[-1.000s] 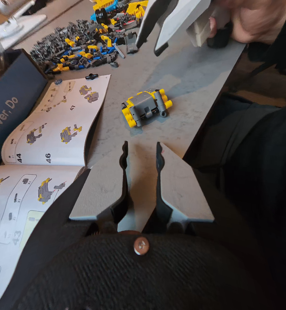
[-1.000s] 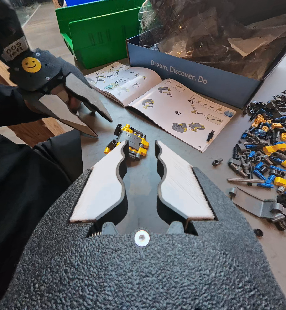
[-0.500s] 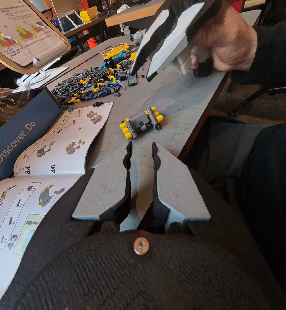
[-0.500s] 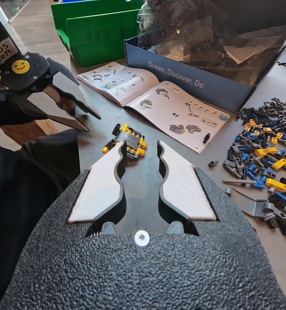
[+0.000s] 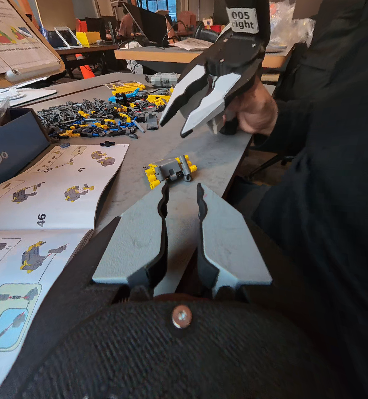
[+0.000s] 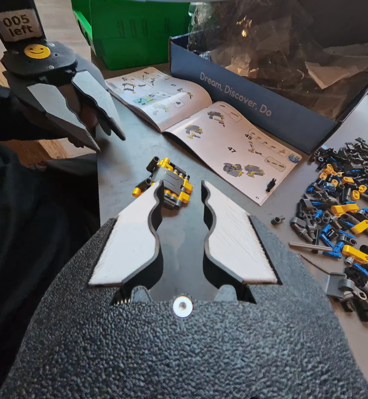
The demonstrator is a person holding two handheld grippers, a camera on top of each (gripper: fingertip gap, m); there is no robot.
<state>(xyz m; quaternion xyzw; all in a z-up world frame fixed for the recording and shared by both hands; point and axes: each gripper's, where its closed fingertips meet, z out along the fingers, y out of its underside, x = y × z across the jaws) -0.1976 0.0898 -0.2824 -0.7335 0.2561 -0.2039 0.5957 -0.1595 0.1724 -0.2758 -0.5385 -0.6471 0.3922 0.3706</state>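
While both pairs of tongs hang over the near edge of the grey tabletop (image 5: pixel 213 151), neither grips anything: the left tongs (image 5: pixel 182 186) have their fingers apart with bare tabletop showing between them, and the right tongs (image 6: pixel 182 183) stand wider apart, likewise empty. Between the two lies a small yellow-and-grey brick assembly (image 5: pixel 170 170), flat on the tabletop close to the edge where the person sits; seen from the right wrist view, that assembly (image 6: pixel 168 183) sits just past the tip of the right tongs' left finger, partly hidden by it, and I cannot tell whether they touch. From the left wrist view the right tongs (image 5: pixel 174 127) hang in the air above and beyond the assembly, held by a bare hand (image 5: pixel 254 112), tips pointing down toward it. An instruction booklet (image 5: pixel 55 190) lies open to the left of the assembly, pages up and turned toward the person, as though kept there for reading. Beyond it a spread of loose grey, blue and yellow building pieces (image 5: pixel 92 121) covers the far part of the tabletop, laid out thin enough to pick from, with one black pin (image 5: pixel 107 143) resting on the booklet's far corner. A dark blue cardboard box (image 6: pixel 254 103) with crumpled clear bags inside stands behind the booklet, and a green bin (image 6: pixel 135 32) behind that.
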